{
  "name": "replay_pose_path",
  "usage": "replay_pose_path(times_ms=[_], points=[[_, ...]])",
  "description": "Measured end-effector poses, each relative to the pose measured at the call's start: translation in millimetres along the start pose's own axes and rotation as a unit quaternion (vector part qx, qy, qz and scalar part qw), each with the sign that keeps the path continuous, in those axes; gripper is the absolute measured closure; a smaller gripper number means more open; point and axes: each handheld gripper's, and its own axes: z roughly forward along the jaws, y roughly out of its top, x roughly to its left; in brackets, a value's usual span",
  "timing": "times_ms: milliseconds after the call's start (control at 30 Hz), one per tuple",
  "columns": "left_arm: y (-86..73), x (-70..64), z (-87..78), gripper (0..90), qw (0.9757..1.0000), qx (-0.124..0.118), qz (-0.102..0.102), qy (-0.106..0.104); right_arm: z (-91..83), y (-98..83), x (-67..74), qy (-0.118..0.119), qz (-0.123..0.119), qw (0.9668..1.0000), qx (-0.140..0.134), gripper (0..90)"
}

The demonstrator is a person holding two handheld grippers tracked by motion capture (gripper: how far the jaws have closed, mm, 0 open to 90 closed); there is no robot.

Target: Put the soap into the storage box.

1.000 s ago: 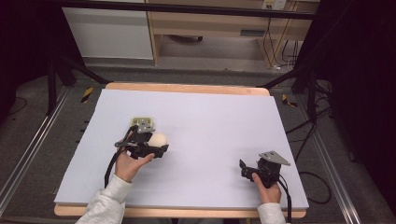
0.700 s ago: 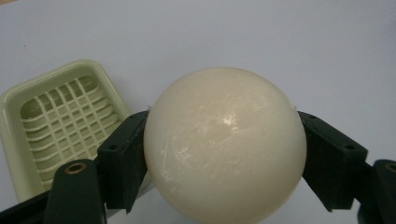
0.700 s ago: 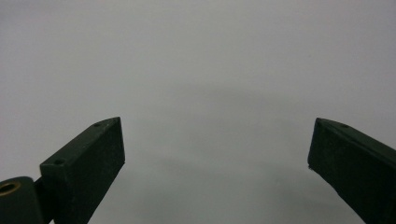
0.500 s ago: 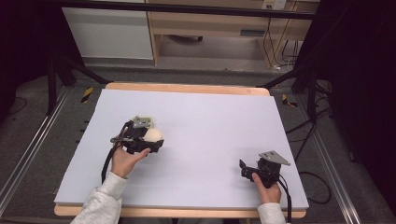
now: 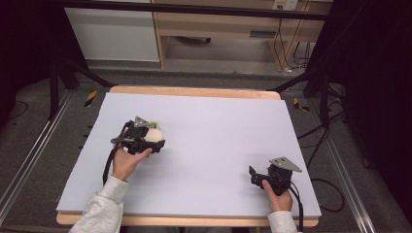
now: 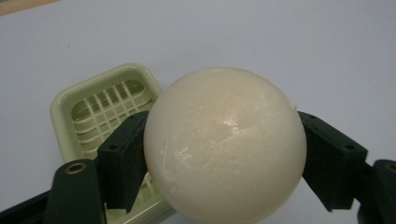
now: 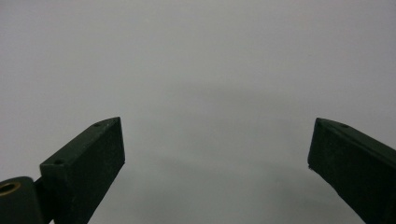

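Between your left gripper's (image 6: pixel 224 154) jaws sits the cream ball (image 6: pixel 225 144), clamped on both sides, just over the near corner of the pale green slotted tray (image 6: pixel 100 112); ease it forward and left. Your right gripper (image 7: pixel 215 154) rests well apart, jaws wide.

The high view is dim at the edges; the ball (image 6: pixel 224 144) shows soft glare; the right gripper view looks grey and blurred.

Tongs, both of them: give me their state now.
Left tongs: shut on the cream ball, above the green slotted tray.
Right tongs: open, holding nothing.
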Motion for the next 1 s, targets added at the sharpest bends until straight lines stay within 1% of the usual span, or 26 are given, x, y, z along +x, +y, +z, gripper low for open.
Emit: replay_pose_path(times_ms=[133, 200, 333, 467, 567, 700, 800, 1000], points=[[0.0, 4.9, 3.1, 24.2, 1.0000, 0.004, -0.001, 0.005, 0.3, 0.0, -0.1, 0.000, 0.000, 1.0000, 0.001, 4.2], [0.2, 7.2, 4.5, 24.1, 1.0000, 0.003, -0.006, 0.005, 0.4, 0.1, -0.1, 0.000, 0.001, 1.0000, 0.001, 4.2], [1.5, 11.9, 5.0, 24.1, 0.9999, 0.008, -0.006, 0.009, 0.4, 0.1, -0.2, 0.000, 0.001, 1.0000, 0.001, 4.2], [2.9, 16.3, 4.7, 24.2, 0.9999, 0.002, -0.011, 0.012, 0.4, 0.0, -0.4, -0.001, 0.001, 1.0000, 0.001, 4.3], [3.8, 20.3, 4.6, 24.1, 0.9998, 0.003, -0.012, 0.013, 0.4, 0.0, -0.5, -0.001, 0.001, 1.0000, 0.000, 4.2], [4.1, 24.3, 8.1, 24.1, 0.9997, -0.001, -0.020, 0.014, 0.4, -0.2, -0.9, -0.001, 0.002, 1.0000, -0.001, 4.2], [3.9, 28.7, 9.5, 24.2, 0.9996, 0.002, -0.020, 0.019, 0.3, -0.2, -0.9, -0.002, 0.003, 1.0000, -0.001, 4.2], [3.4, 35.1, 10.3, 24.1, 0.9993, -0.003, -0.027, 0.024, 0.1, -0.2, -0.8, -0.002, 0.002, 1.0000, -0.002, 4.3]])
